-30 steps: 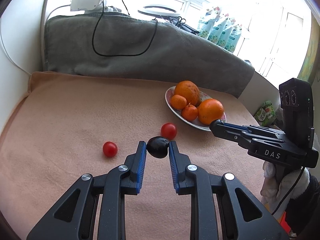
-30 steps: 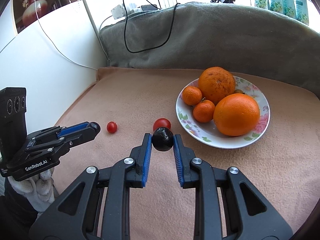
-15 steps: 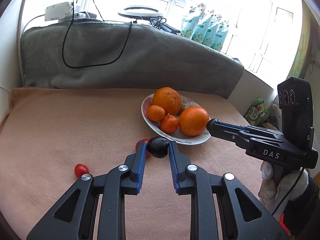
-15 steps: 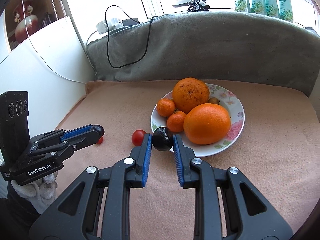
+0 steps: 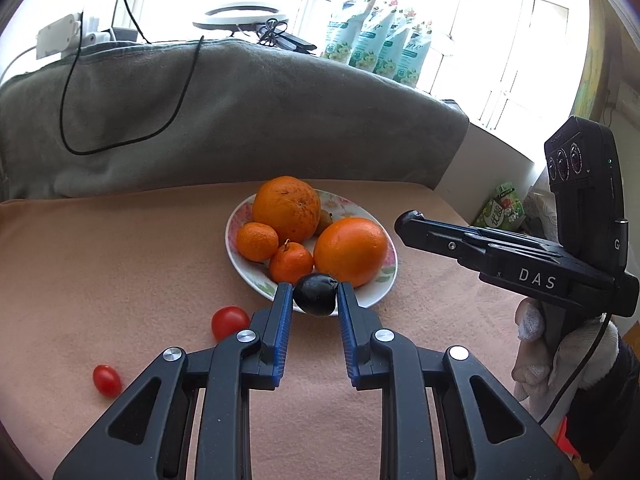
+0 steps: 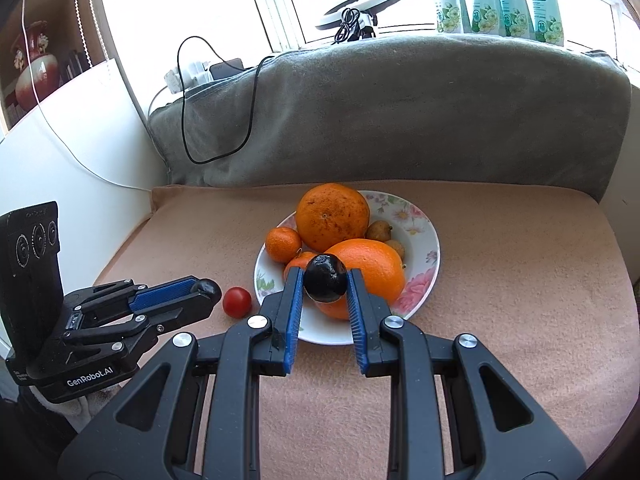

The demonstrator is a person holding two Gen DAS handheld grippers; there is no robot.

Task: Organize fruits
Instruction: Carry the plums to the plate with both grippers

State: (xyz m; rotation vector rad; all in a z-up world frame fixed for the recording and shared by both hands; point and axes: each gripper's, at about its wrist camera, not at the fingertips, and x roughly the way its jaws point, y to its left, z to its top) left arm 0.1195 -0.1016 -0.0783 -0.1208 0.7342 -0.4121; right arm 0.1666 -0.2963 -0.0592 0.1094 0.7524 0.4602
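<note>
- Left gripper (image 5: 313, 298): black frame, blue ribbed pads, pinching a dark fruit (image 5: 315, 294) between its fingertips. The fruit is near-black, glossy, roundish with a slight point on one side; it is held above the near rim of the plate (image 5: 378, 292).
- Right gripper (image 6: 323, 280): same build, pinching a second dark fruit (image 6: 326, 277), black and shiny with a wrinkled patch on top, held over the plate's near side in front of the oranges.
- Plate: white, floral rim, resting on a peach cloth (image 5: 120, 272).
- On the plate: two large oranges (image 5: 350, 250), the rear one speckled brown; two mandarins (image 5: 291, 262) beside them; two small tan fruits (image 6: 380, 231) behind.
- Tomatoes: one round red one (image 5: 229, 321) on the cloth just beside the plate; a smaller oval one (image 5: 107, 380) farther out.
- Grey blanket (image 5: 240, 120) behind the cloth, with a black cable (image 5: 68, 112) looped over it.
- A white-gloved hand (image 5: 560, 344) holds the right gripper's handle.
</note>
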